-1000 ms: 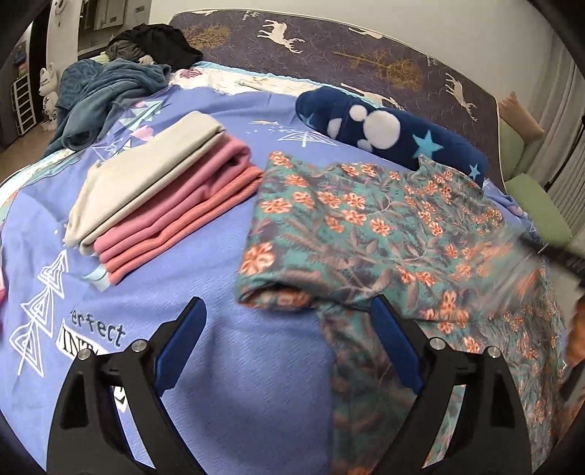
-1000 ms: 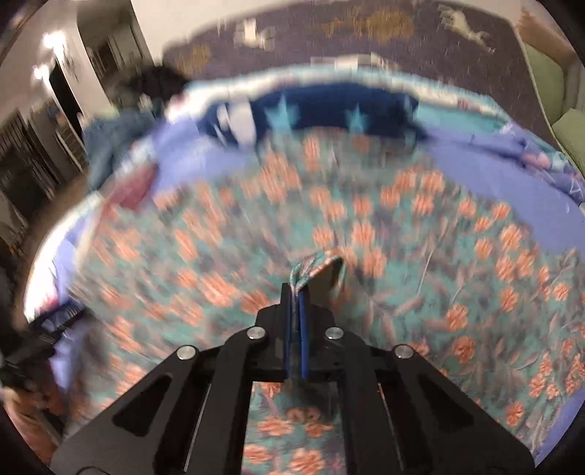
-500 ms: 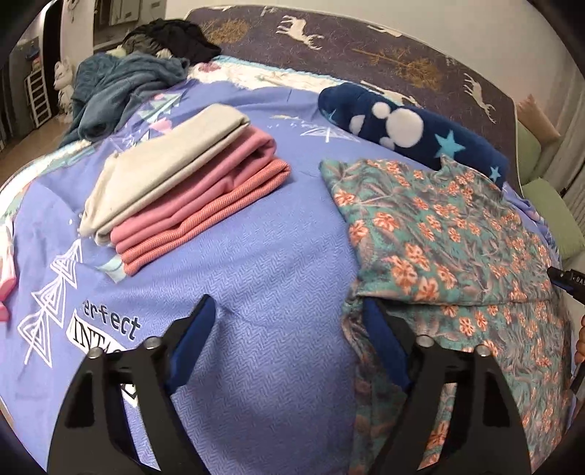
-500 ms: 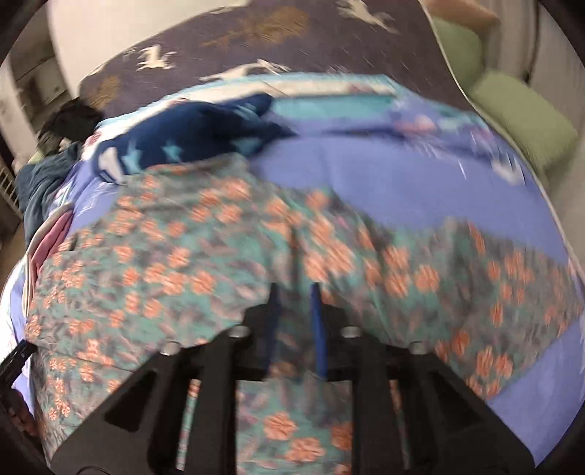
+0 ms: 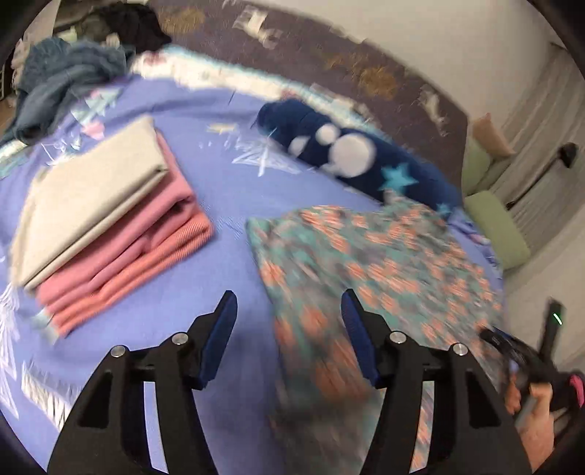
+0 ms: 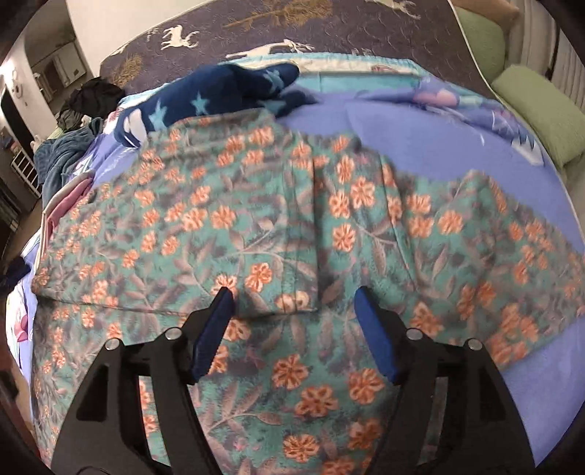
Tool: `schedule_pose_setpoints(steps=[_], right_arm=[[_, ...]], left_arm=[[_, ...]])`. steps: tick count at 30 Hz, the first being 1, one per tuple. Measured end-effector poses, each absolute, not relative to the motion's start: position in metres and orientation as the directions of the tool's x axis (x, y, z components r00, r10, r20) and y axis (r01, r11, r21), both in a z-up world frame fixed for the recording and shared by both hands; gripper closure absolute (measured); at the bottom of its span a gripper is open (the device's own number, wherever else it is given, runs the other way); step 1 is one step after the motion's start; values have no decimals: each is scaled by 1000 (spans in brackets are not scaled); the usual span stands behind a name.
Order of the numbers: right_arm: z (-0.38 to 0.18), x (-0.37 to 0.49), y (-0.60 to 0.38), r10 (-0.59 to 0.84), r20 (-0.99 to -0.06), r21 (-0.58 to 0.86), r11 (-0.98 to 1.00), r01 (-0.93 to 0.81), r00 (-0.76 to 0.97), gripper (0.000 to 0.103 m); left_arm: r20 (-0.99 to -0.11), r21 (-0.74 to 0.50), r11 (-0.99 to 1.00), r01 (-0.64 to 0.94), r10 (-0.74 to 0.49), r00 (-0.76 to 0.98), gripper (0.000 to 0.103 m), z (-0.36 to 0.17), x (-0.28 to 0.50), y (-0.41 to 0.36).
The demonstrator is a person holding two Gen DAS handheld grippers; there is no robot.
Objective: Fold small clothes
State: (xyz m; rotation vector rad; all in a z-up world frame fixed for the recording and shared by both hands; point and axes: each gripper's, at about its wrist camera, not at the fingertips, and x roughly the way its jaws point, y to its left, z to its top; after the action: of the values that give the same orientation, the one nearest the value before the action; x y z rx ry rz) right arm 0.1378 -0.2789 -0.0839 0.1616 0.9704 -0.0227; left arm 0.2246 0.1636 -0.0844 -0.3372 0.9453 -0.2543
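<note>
The floral garment (image 6: 292,226) lay spread on the bed (image 6: 420,139), a folded flap across its near part; only the right wrist view showed that sharply. The left wrist view, blurred, alone showed the stack of folded clothes (image 5: 106,219) well to its left. The right tool (image 6: 292,321) hovered spread above the garment, the left tool (image 5: 287,329) spread over its edge.

Home bedroom: bed (image 5: 226,204), headboard (image 6: 329,25)
</note>
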Motion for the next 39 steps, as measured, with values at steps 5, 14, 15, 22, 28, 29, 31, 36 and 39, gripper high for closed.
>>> schedule_pose_setpoints(steps=[5, 14, 15, 22, 28, 29, 31, 36, 39], right_arm=[[-88, 136, -269, 16, -814, 72, 995, 73, 581, 25], [-79, 123, -283, 26, -795, 110, 989, 102, 606, 23], [-75, 119, -288, 37, -786, 137, 984, 116, 617, 24], [-86, 111, -312, 187, -786, 317, 940, 125, 589, 62], [-76, 90, -331, 164, -771, 320, 935, 153, 615, 69], [-69, 81, -346, 143, -755, 335, 923, 189, 640, 69], [-58, 63, -380, 96, -722, 369, 891, 264, 685, 63], [-81, 10, -521, -16, -732, 523, 627, 577, 681, 43], [-108, -24, -598, -72, -743, 593, 391, 704, 666, 59]], left_arm=[[-699, -452, 892, 21, -369, 613, 101, -92, 274, 171], [-663, -255, 966, -31, -151, 733, 102, -59, 234, 173], [-634, -274, 962, 14, -192, 749, 92, -48, 223, 168], [-756, -155, 943, 294, -305, 579, 70, -84, 192, 63], [-776, -107, 947, 303, -270, 570, 48, -102, 193, 45], [-776, -100, 947, 305, -266, 572, 48, -103, 192, 43], [-780, -73, 950, 305, -245, 576, 47, -103, 189, 37], [-779, -13, 953, 304, -200, 594, 47, -98, 189, 33], [-777, -12, 953, 304, -200, 596, 47, -98, 187, 35]])
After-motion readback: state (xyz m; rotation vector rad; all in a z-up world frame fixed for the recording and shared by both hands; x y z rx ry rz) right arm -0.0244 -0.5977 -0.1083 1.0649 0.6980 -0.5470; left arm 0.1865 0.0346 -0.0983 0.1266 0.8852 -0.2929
